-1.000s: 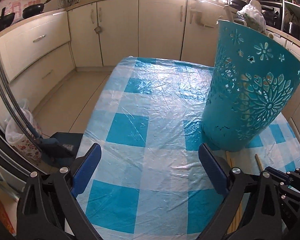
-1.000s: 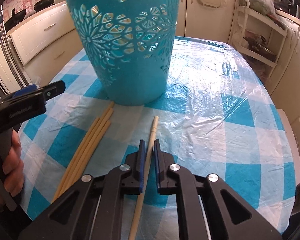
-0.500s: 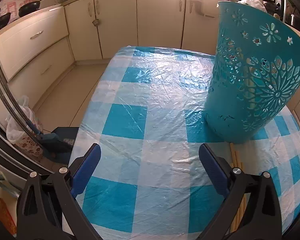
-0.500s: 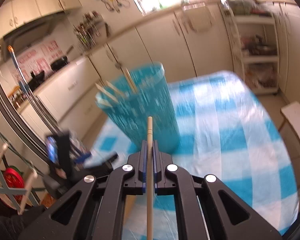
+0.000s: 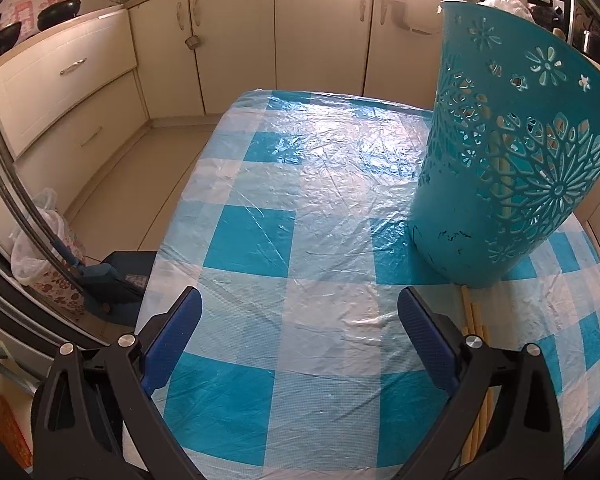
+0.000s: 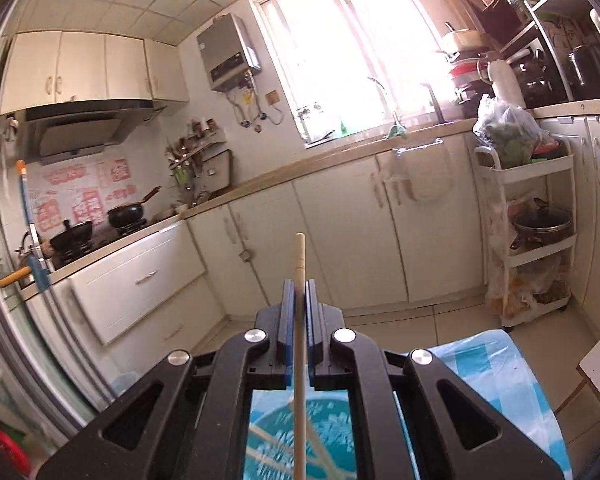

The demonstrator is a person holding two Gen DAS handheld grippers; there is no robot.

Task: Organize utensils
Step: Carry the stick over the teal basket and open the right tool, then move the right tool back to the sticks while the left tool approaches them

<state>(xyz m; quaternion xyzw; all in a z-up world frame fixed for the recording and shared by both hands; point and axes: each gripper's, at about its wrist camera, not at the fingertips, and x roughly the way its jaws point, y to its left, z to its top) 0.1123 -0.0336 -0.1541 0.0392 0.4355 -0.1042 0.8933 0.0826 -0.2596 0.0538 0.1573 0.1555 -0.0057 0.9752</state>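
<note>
The right tongs (image 6: 299,292) clench a chopstick (image 6: 299,360) lengthwise along their line, directly above the bin (image 6: 300,436), while the left tongs (image 5: 298,320) gape empty over the surface (image 5: 300,200).

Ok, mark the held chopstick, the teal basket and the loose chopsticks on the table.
held chopstick (image 6: 299,254): right wrist view, shaft above the pads.
teal basket (image 5: 452,208): left wrist view, plain side wall.
loose chopsticks (image 5: 474,314): left wrist view, ends below the basket.

Home kitchen: range hood (image 6: 74,132), woks on stove (image 6: 126,214), cream cabinets (image 6: 340,236).
</note>
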